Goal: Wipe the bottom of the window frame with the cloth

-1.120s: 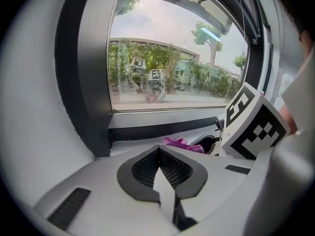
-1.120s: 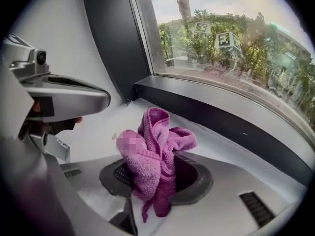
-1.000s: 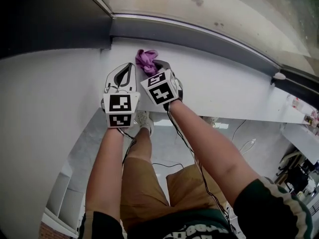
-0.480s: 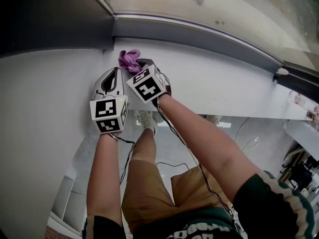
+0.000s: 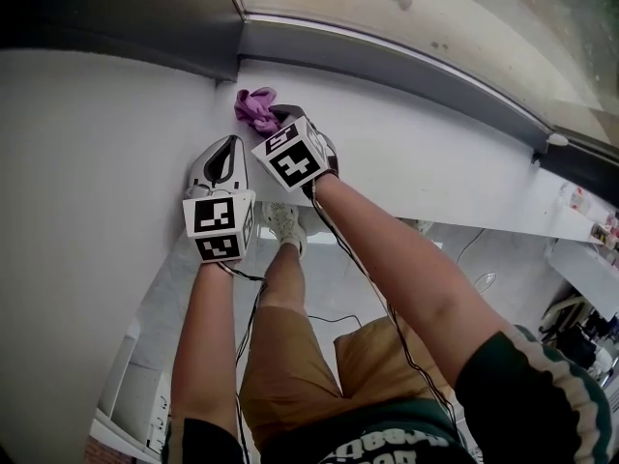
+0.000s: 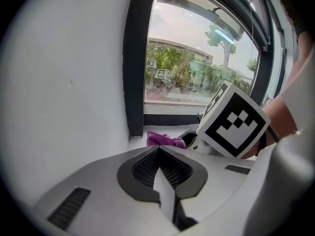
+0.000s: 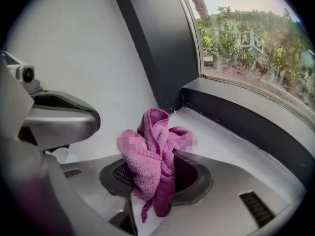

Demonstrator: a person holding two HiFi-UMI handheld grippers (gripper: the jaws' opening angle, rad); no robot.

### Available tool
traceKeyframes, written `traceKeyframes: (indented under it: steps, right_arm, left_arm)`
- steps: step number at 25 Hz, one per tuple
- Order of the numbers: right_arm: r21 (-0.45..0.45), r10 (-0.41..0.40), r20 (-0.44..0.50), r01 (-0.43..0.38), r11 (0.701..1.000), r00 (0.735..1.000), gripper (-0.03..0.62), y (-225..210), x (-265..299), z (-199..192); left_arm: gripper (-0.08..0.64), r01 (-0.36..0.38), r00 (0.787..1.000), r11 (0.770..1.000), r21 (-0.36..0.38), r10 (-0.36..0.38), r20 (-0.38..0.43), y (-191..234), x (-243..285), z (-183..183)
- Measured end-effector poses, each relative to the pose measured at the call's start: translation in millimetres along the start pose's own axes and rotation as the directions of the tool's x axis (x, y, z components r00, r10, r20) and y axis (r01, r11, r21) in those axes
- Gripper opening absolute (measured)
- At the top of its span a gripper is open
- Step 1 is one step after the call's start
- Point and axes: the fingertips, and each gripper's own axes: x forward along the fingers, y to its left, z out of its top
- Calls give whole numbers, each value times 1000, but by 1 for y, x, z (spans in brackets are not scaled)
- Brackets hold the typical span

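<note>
- The right gripper (image 5: 279,124) has carried the cloth (image 5: 256,109) leftward along the sill (image 5: 435,162) over the last second. The cloth was well right of the corner; it now lies just beside it.
- The corner is where the dark upright (image 7: 157,43) meets the bottom rail (image 5: 387,66) of the window frame. The right gripper view shows that corner directly ahead of the cloth (image 7: 155,151).
- The right gripper's jaws are closed on the cloth. The fabric is bunched between the pads and stands up in a loose wad above them, with a short tail hanging below.
- The left gripper (image 5: 230,153) has travelled left with the right one and sits just beside it, on its left. Its jaws are pressed together with nothing between them. It takes no part in the wipe.
- The cloth rests on the white sill, near the rail. Contact between cloth and rail cannot be confirmed from any view.
- Judgement: the leftward stroke is at its end stop. The rail to the right, up to the far fitting (image 5: 554,140), is probably still to be covered, so a return stroke to the right is likely needed.
- Caution: only a small wad projects past the jaws. Keep it pushed forward against the rail, or the stroke cleans the sill only.
</note>
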Motion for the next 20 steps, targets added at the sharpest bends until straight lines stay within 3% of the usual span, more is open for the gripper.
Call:
traceKeyframes:
  steps: [4,14,20]
  right_arm:
    - [-47,10,-17,-10,999,1000,166,17,-2,-12]
    - [-75,74,-52,-78,994,996,166,63,-9,-48]
    - [-114,78,-75,-86,990,994,166,70,-9,-55]
  left_arm:
    - [3,2,1000,1000,-27,-2,-4,-1,-7,-10]
    - [3,12,999,1000,8,-12,-30,-2,-23,-31]
    - [3,9,999,999,31,-8,-49,-5,-29,-38]
